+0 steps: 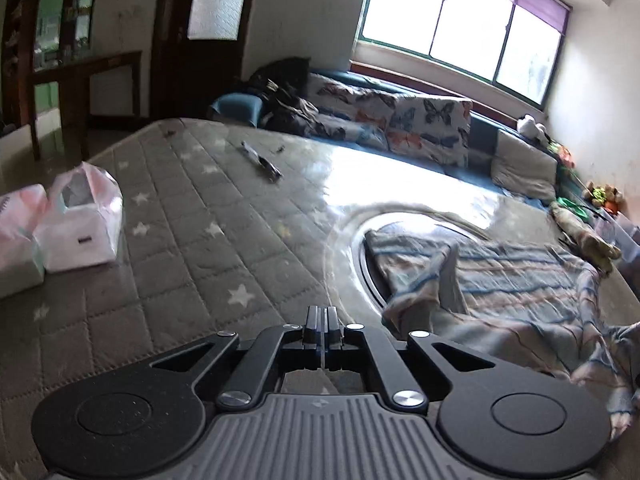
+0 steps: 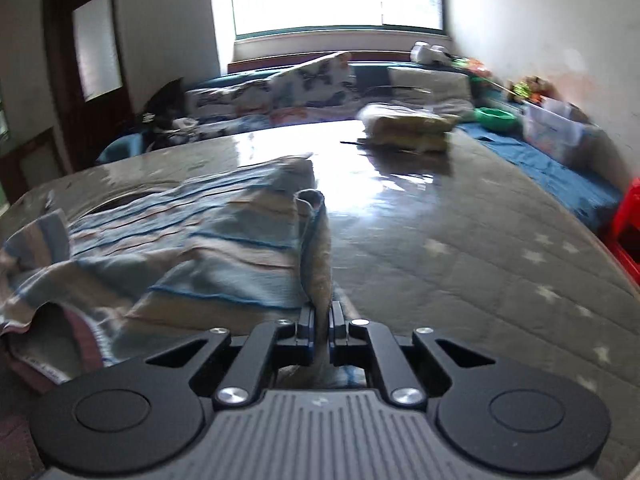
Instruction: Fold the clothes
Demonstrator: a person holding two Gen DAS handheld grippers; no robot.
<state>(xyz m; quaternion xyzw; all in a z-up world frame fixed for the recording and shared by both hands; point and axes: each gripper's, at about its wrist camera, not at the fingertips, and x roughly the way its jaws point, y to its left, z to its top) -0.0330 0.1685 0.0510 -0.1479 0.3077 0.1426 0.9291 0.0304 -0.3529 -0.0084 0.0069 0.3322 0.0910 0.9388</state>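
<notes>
Right wrist view: right gripper (image 2: pixel 321 312) is clamped on a bunched edge of the striped garment (image 2: pixel 192 240), which lies rumpled and spread on the grey quilted table cover (image 2: pixel 480 264), with folded cloth stacked (image 2: pixel 404 126) further back. Left gripper (image 1: pixel 322 322) has its fingers pressed together with nothing between them, hovering over the cover just left of the garment (image 1: pixel 500 280). My read is a fold is mid-carry: keep the pinch firm, lift the edge clear so it doesn't drag, lay it square on the opposite edge, and use the left to pin or flatten the body.

White plastic bags (image 1: pixel 80 220), butterfly cushions (image 1: pixel 428 128), red stool (image 2: pixel 626 224)
</notes>
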